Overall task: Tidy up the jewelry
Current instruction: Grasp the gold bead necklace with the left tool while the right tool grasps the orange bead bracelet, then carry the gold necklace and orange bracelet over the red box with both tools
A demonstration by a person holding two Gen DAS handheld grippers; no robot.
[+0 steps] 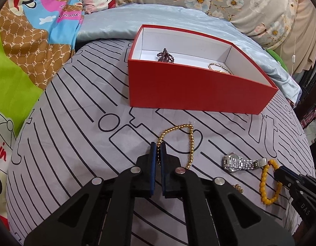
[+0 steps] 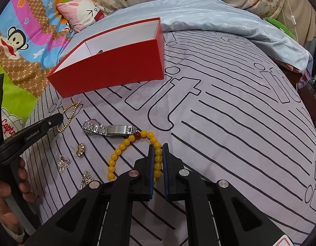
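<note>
Gold bead chain (image 1: 185, 141) between left fingers (image 1: 152, 155), yellow bracelet (image 2: 135, 153) between right fingers (image 2: 150, 160)

Each hand-held gripper (image 1: 158, 149) (image 2: 158, 151) is black plastic with blue pads, silver round screws and white lettering.

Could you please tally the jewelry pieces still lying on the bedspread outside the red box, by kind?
Bead strands: 2, the gold bead chain in the left claw and the yellow bead bracelet in the right claw.
Watches: 1, the silver watch.
Small charms: 3, one gold, two silver.
Total: 6.
</note>
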